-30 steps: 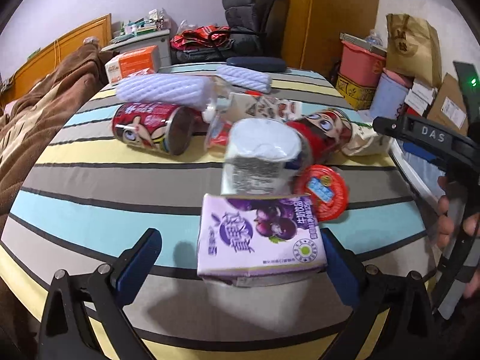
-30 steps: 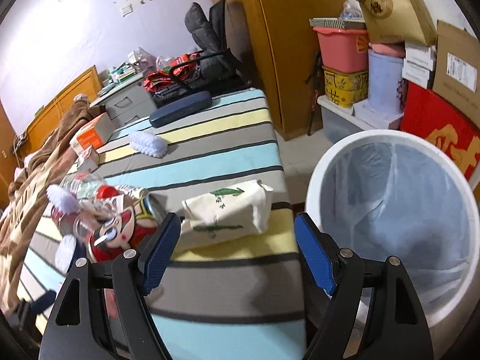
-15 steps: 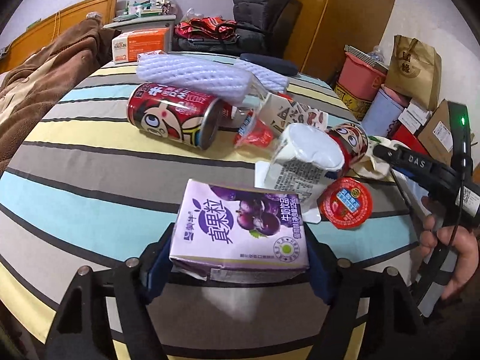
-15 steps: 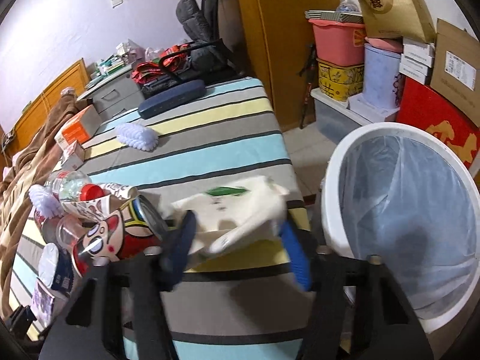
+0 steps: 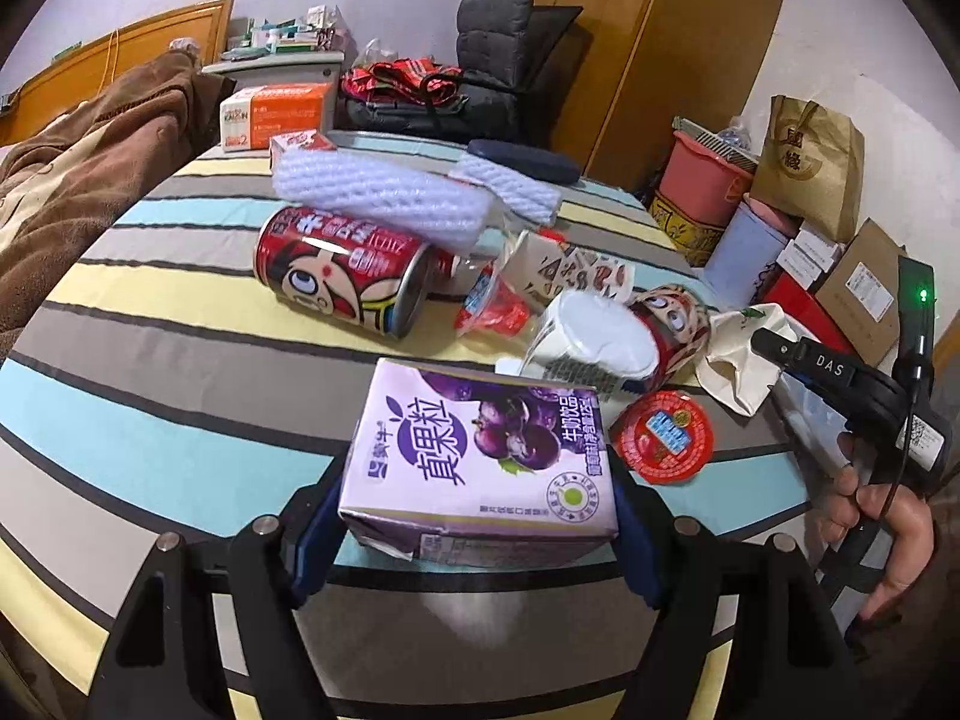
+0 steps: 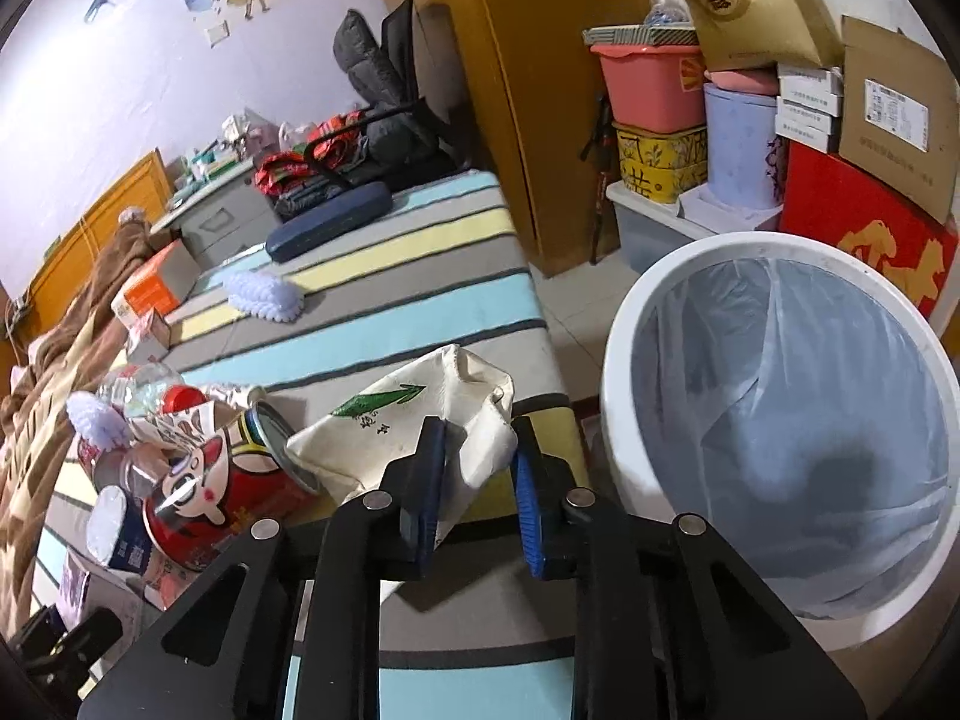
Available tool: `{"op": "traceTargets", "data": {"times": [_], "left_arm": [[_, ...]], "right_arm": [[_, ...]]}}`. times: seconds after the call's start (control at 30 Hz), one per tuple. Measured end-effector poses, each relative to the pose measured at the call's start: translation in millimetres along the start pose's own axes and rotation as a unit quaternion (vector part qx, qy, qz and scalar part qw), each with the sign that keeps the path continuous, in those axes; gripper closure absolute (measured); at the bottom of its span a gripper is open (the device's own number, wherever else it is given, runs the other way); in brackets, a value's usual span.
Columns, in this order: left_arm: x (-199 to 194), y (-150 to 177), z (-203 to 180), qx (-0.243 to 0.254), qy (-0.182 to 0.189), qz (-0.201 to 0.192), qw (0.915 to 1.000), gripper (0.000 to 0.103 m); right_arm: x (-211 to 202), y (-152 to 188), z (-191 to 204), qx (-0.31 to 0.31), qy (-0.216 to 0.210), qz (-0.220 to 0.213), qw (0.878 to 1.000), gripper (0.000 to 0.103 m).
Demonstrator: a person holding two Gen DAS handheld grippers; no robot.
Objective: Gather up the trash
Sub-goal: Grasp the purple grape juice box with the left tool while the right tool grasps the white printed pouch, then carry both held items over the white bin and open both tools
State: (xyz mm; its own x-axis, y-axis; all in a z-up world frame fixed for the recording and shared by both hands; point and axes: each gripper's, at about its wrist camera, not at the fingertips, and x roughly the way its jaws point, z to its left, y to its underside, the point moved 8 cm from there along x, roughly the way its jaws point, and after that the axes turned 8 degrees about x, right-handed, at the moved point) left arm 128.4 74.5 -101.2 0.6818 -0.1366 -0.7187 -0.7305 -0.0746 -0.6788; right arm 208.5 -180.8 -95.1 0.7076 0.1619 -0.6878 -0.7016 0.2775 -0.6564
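Your left tongs (image 5: 480, 516) have the purple juice carton (image 5: 480, 450) clamped across its width, the blue pads pressed against both side faces, and the carton looks lifted just clear of the striped worktop (image 5: 150, 444), judging by the shadow beneath it. Your right tongs (image 6: 477, 492) are nearly closed on a bunched fold of the white paper bag (image 6: 414, 420), whose other end rests on the worktop edge against the tipped red can (image 6: 234, 486). The white bin (image 6: 780, 420) with its plastic liner stands on the floor just beside that edge, to the right of your right tongs. The paper grip is on a thin crumpled fold, so lift it slowly and straight up before swinging over, or it may slide out or drag the can along. Carry it well over the bin's mouth before you let go, since light paper drifts. Keep the carton level as you bring it across; it may hold dregs, so do not squeeze harder. Pass it above the red jelly cup (image 5: 663, 438), the white cup (image 5: 594, 354) and the other trash lying near, rather than sweeping through them.
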Motion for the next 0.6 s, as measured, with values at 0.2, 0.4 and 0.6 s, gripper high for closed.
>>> {"op": "traceTargets", "data": {"times": [0.2,0.4,0.6], "left_arm": [[-10.9,-10.2,-8.2,0.016,0.0,-0.013,0.9998,0.025],[-22.6,-27.6,-32.4,0.044,0.01,-0.03,0.9985,0.025],[-23.5,-46.0,-72.9,0.082,0.034,-0.041,0.9952,0.025]], "right_arm": [[-14.2,-10.1,-11.7,0.021,0.009,-0.028,0.999,0.081],[-34.8,-20.3,-25.9,0.04,0.009,-0.049,0.998,0.081],[-58.3,-31.2,-42.1,0.029,0.027,-0.075,0.996,0.081]]}}
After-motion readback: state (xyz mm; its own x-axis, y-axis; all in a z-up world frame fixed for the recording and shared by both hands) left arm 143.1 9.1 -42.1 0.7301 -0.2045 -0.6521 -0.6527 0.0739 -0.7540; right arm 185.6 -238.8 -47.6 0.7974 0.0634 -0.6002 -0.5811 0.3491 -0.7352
